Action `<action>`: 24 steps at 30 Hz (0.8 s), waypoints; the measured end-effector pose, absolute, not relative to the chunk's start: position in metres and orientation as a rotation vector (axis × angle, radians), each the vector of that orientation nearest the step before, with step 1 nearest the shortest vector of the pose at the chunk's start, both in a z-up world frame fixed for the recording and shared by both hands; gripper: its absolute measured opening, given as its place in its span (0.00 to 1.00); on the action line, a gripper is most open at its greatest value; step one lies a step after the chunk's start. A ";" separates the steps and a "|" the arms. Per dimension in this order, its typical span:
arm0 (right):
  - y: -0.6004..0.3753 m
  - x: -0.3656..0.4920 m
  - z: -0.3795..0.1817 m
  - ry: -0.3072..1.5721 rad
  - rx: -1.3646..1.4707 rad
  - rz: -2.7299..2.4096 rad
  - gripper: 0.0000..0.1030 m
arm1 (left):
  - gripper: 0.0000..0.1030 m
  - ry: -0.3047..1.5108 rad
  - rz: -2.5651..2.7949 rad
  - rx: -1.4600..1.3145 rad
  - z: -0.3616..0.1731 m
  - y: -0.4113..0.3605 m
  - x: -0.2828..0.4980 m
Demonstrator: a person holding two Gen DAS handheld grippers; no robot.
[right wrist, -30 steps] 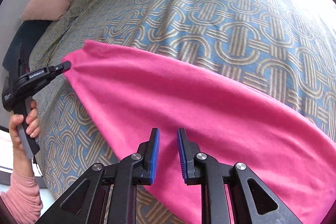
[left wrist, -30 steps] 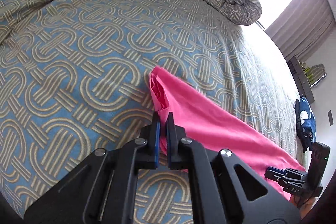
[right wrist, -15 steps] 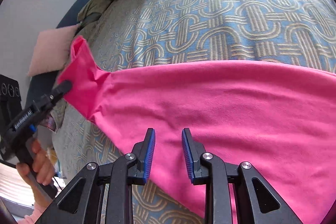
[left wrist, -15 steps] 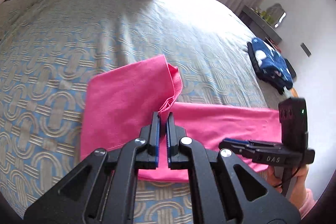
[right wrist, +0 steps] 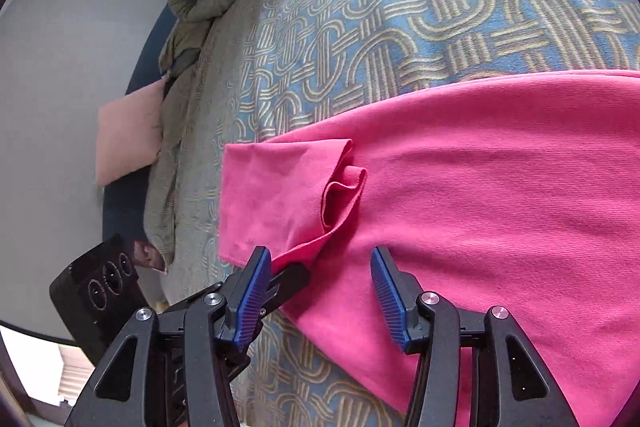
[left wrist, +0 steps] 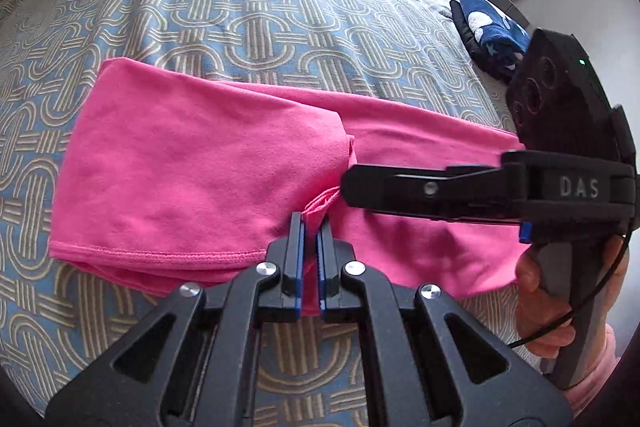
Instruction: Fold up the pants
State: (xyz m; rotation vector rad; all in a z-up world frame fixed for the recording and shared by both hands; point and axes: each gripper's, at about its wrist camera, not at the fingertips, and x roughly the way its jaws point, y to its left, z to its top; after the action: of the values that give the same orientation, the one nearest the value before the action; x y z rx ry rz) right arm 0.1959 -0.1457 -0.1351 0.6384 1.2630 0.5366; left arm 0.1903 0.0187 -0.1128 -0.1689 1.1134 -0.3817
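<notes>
Bright pink fabric pants (right wrist: 480, 207): far end cut off by the right-wrist picture's right edge. Dark blue white-patterned cloth (left wrist: 490, 27) at the patterned bedspread's (left wrist: 260, 7) far corner: partly hidden behind the right gripper's black body, kind untellable.

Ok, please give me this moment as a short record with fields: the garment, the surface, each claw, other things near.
garment: pink pants, one end folded over the rest
surface: patterned bedspread
left claw: shut on a bunch of the pants' cloth
right claw: open above the pants, jaws have just been opening, no cloth pinched
other things: dark blue garment at the bed's edge; pink pillow
</notes>
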 end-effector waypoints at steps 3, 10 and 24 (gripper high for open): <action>-0.128 0.200 -0.137 1.293 0.620 0.554 0.51 | 0.06 1.097 -0.426 -0.176 -0.104 0.017 0.180; -0.100 0.201 -0.116 1.212 0.408 0.435 0.04 | 0.08 1.084 -0.479 -0.116 -0.105 0.001 0.164; -0.144 0.175 -0.068 1.058 0.204 0.329 0.04 | 0.37 1.041 -0.246 -0.253 -0.095 0.106 0.158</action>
State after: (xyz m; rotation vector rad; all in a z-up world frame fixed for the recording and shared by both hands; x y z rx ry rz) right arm 0.1750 -0.1440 -0.0679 0.2040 1.0580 0.3291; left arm 0.1585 0.1057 -0.0948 -0.2528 1.0405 -0.2459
